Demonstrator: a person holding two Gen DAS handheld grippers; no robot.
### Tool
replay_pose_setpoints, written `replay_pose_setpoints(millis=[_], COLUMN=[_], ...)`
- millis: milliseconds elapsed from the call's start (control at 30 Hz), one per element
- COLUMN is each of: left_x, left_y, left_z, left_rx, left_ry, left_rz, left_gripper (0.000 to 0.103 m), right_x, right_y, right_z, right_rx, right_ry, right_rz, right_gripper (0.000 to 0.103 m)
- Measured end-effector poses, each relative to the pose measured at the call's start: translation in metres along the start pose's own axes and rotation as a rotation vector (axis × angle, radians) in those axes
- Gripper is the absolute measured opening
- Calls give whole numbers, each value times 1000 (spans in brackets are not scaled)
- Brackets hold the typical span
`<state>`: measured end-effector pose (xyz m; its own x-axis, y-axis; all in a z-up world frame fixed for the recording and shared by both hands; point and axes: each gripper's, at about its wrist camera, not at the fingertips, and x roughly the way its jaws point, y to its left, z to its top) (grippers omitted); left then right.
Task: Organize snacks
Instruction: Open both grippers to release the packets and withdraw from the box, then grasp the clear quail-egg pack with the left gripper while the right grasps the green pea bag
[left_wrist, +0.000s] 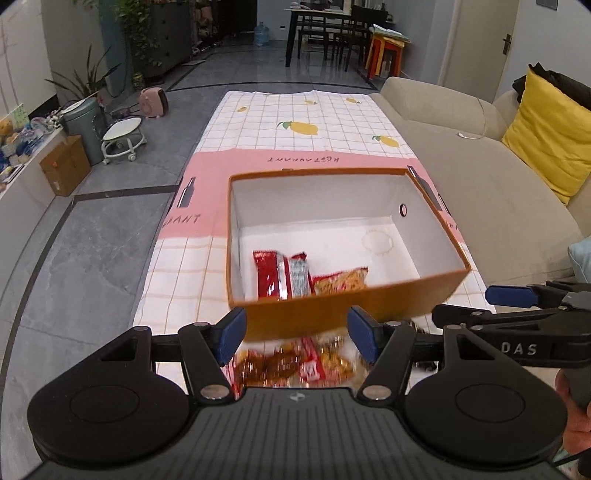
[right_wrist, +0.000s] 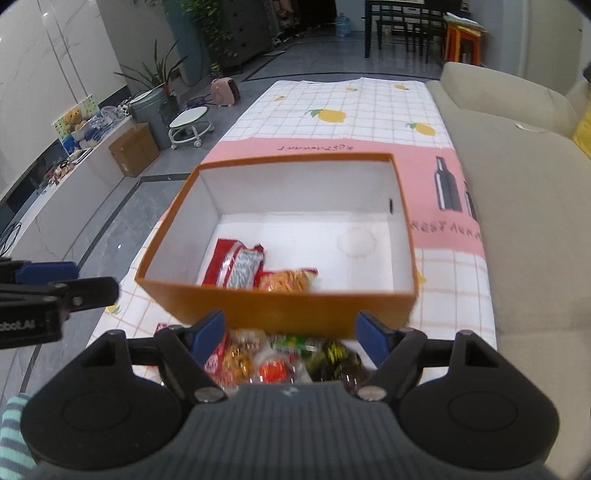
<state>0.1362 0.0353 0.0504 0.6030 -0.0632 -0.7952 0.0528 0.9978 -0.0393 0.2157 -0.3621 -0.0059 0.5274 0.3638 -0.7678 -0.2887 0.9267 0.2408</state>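
Note:
An orange box (left_wrist: 436, 291) with a white inside stands on the table; the right wrist view has the orange box (right_wrist: 402, 236) too. Inside lie red packets (left_wrist: 280, 275) and an orange snack bag (left_wrist: 341, 280), seen again as the red packets (right_wrist: 236, 264) and the orange bag (right_wrist: 288, 280). A blurred pile of loose snacks (left_wrist: 291, 360) lies on the cloth in front of the box, under both grippers, the same snack pile (right_wrist: 280, 358) showing from the right. My left gripper (left_wrist: 297, 334) hangs open above the pile, nothing between its fingers. My right gripper (right_wrist: 291, 334) is open and empty too.
The table wears a checked cloth (left_wrist: 306, 122) with lemons and a pink band. A beige sofa (left_wrist: 480, 177) with a yellow cushion (left_wrist: 550, 136) runs along the right. Floor, a cardboard box (left_wrist: 64, 164), a stool (left_wrist: 123, 142) and a bin lie left.

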Motion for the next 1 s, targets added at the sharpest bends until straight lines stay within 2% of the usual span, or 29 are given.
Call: replay_pose_setpoints(millis=[200,300,500,700,800,900,1000], left_x=[-8,-4,14,36,49,64,78], left_y=[12,13,6,1,6,14,20], left_z=[-30,-44,-70,-84,-87,-92,-95], left_rx=[-48,-19,137,359,418,471,508], left_ry=[12,27,97,193,232,268,309], left_rz=[-29,-24,-41,-54,-65,-58,-59], left_gripper=[74,74,74,75,80,81,82], right_x=[-14,-16,-5,17,28,38,50], right_y=[-3,-2,-5,0,5,11,16], right_z=[-35,-50,-78,-93,-97,-100,-100], right_rx=[32,30,30,18,22,26,31], right_ry=[1,-8,17,78,102,126,157], right_rz=[20,21,22,31,46,47,53], right_gripper=[76,76,76,76,76,77,84])
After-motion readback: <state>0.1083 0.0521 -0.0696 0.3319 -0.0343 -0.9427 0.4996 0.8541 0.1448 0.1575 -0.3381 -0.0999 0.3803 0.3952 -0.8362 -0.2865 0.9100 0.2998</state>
